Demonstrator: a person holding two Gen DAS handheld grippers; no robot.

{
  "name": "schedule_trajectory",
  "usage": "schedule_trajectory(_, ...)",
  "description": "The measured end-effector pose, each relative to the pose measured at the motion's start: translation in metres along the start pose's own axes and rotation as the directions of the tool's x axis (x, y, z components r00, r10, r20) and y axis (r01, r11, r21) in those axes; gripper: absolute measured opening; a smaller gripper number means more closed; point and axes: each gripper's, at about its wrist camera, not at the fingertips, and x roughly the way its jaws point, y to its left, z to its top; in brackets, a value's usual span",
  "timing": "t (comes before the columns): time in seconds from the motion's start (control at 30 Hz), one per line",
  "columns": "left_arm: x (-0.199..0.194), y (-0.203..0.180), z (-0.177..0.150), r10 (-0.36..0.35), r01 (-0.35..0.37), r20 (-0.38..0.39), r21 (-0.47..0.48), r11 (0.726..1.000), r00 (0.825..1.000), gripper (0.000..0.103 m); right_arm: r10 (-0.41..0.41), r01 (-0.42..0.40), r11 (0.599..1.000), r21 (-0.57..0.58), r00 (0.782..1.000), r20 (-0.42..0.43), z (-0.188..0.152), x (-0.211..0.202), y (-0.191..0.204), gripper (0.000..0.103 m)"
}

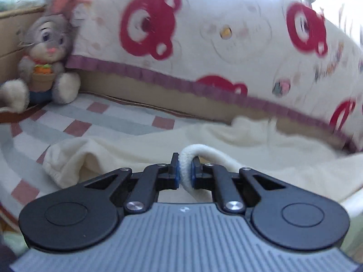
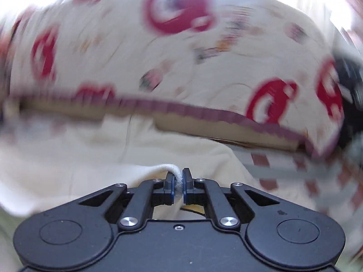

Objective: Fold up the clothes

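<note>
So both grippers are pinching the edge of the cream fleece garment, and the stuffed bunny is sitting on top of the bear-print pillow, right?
Not quite. The stuffed bunny sits on the checked bed cover beside the bear-print pillow, not on top of it; the left wrist view shows this. The left gripper and right gripper do pinch the cream fleece garment.

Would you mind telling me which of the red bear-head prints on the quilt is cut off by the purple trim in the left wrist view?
The low red bear-head print mid-quilt: the purple ruffled trim hides its lower half. The upper-left print shows whole.
</note>
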Motion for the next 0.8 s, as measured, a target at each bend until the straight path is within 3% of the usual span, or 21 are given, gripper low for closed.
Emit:
schedule_trajectory(0.07, -0.012, -0.001, -0.009, -0.011, 0.011, -0.015, -0.015, 1.000, 1.000, 0.009, 0.001, 0.000, 0.998, 0.057, 1.000, -0.018, 0.003, -0.014, -0.022, 0.007)
schedule_trajectory(0.17, -0.010, -0.009, -0.036, 0.026, -0.021, -0.118, 0.038, 0.999, 0.993, 0.011, 0.039, -0.031, 0.998, 0.062, 0.991, -0.129, -0.014, -0.009, -0.034, 0.007)
schedule_trajectory(0.33, 0.006, -0.016, -0.079, 0.089, -0.063, -0.304, 0.095, 0.993, 0.949, 0.014, 0.089, -0.080, 0.996, 0.045, 0.961, -0.261, -0.052, 0.018, -0.026, 0.007)
schedule_trajectory(0.47, -0.003, -0.014, -0.084, 0.119, -0.093, -0.299, 0.101, 0.991, 0.947, 0.039, 0.113, -0.117, 0.993, 0.002, 0.952, -0.285, -0.059, 0.028, -0.012, 0.011)
schedule_trajectory(0.67, -0.014, 0.004, -0.081, 0.055, -0.051, -0.279, 0.021, 0.998, 0.959, 0.041, 0.101, -0.146, 0.984, -0.107, 0.933, -0.344, -0.064, 0.032, 0.003, 0.022)
schedule_trajectory(0.7, -0.015, 0.005, -0.081, 0.044, -0.039, -0.275, 0.023, 0.999, 0.961, 0.042, 0.091, -0.139, 0.984, -0.114, 0.931, -0.352, -0.066, 0.034, 0.003, 0.028)
schedule_trajectory(0.8, -0.017, -0.010, -0.081, 0.017, 0.016, -0.281, 0.113, 0.993, 0.960, 0.040, 0.071, -0.124, 0.984, -0.124, 0.927, -0.369, -0.073, 0.036, 0.005, 0.031)
